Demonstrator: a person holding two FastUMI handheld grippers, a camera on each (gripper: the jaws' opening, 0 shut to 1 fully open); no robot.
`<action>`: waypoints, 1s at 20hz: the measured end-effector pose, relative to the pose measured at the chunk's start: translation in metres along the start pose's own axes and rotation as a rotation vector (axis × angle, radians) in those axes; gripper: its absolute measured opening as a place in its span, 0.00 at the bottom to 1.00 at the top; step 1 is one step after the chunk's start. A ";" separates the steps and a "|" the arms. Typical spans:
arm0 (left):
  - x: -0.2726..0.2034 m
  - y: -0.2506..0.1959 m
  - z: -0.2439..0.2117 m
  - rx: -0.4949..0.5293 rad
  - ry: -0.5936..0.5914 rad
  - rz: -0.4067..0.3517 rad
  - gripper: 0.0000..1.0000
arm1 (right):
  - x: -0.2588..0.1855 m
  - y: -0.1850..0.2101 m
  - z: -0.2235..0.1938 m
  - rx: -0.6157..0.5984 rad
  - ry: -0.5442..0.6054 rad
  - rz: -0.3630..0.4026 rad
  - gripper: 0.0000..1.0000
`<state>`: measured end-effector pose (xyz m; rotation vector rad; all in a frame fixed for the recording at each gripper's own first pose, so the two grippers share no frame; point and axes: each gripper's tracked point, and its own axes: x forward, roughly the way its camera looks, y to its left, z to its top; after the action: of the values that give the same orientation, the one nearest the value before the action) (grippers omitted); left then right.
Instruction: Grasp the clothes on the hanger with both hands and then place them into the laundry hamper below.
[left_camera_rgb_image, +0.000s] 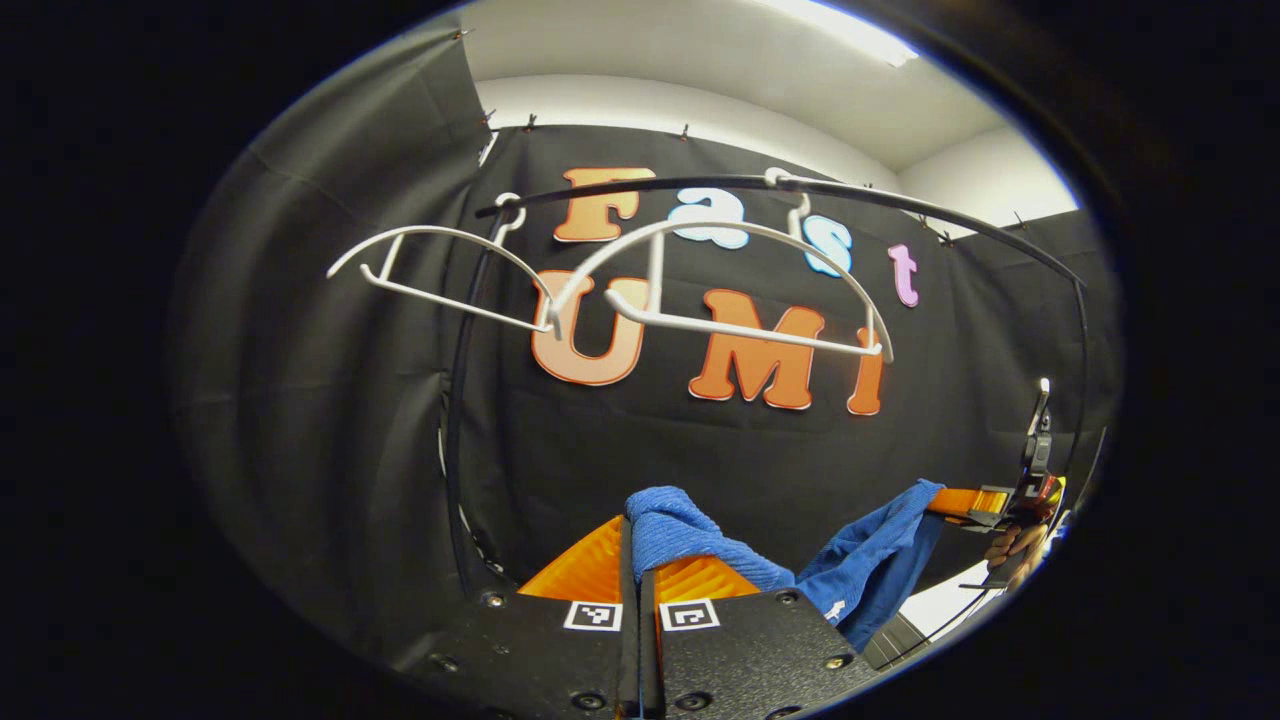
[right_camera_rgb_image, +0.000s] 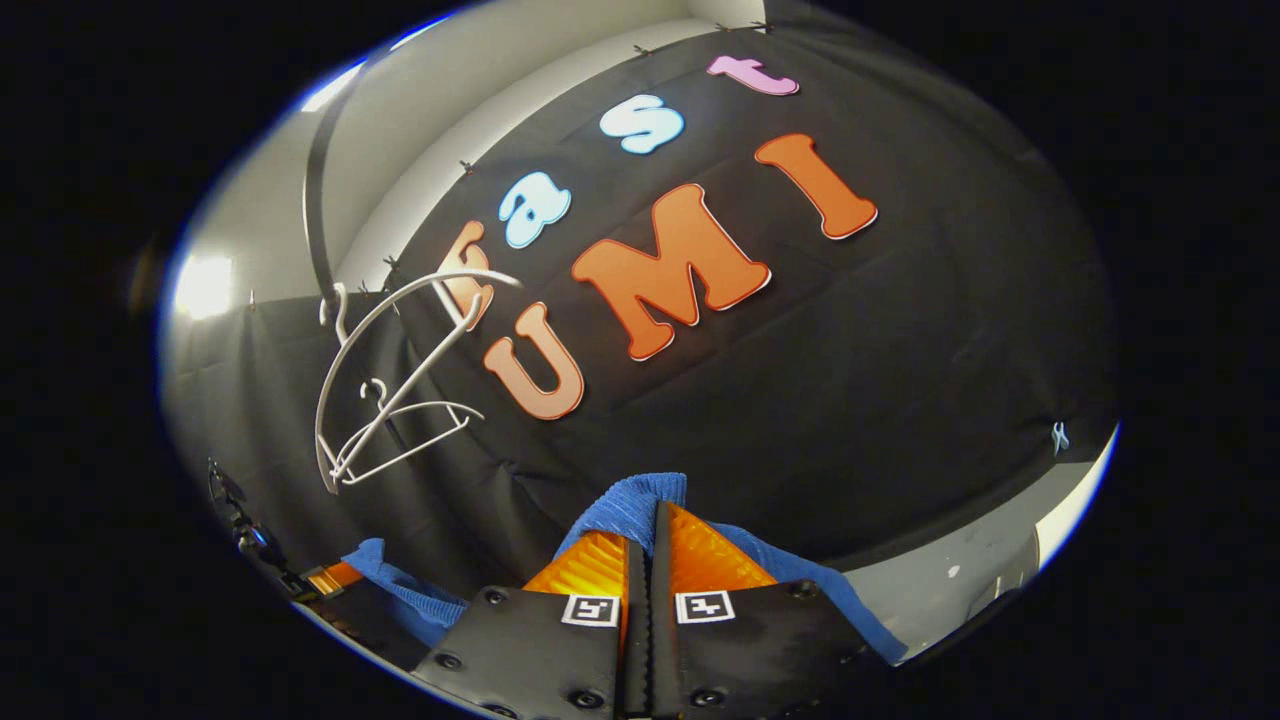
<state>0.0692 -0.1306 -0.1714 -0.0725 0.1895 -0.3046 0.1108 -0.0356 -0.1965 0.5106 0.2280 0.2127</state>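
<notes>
Left gripper view, claw: your left claw (left_camera_rgb_image: 640, 560) is pinched tight on a fold of the blue garment (left_camera_rgb_image: 690, 545), both fingers pressing it, with the cloth bunched above the tips.
Left gripper view, garment: it is off the hangers and slung low between your two claws, sagging in the middle; the far end runs to the right claw (left_camera_rgb_image: 985, 503), held in a hand (left_camera_rgb_image: 1015, 548) at the right edge.
Left gripper view, hangers: two white hangers (left_camera_rgb_image: 700, 290) hang bare on the dark rail (left_camera_rgb_image: 800, 190), well above the cloth.
Right gripper view, claw: your right claw (right_camera_rgb_image: 645, 560) is closed on the same blue garment (right_camera_rgb_image: 630, 505), cloth bulging over the tips and spilling down the right side.
Right gripper view, other end: the garment trails away to the lower left, where the left claw (right_camera_rgb_image: 330, 577) grips its other end.
Right gripper view, hangers: both white hangers (right_camera_rgb_image: 385, 400) sit up and to the left, clear of the cloth.
Step in hand, my read: carrying down to the hamper.
How to do it well: keep both pinches firm, lower the two claws level, bring them a little closer so the slack drops first, and let go only once the cloth is inside.
Hamper: it is below where these cameras point, so I cannot tell what is in it.
</notes>
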 end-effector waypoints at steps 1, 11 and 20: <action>0.001 -0.010 -0.004 -0.005 0.008 -0.015 0.01 | -0.003 0.005 -0.006 -0.029 0.008 0.000 0.07; 0.010 -0.072 -0.063 -0.016 0.074 -0.088 0.00 | -0.017 0.018 -0.068 -0.229 0.041 -0.034 0.07; 0.009 -0.089 -0.153 -0.068 0.190 -0.078 0.01 | -0.024 -0.010 -0.141 -0.258 0.078 -0.097 0.07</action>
<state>0.0222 -0.2243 -0.3142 -0.1180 0.3864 -0.3831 0.0513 0.0139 -0.3170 0.2345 0.2964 0.1644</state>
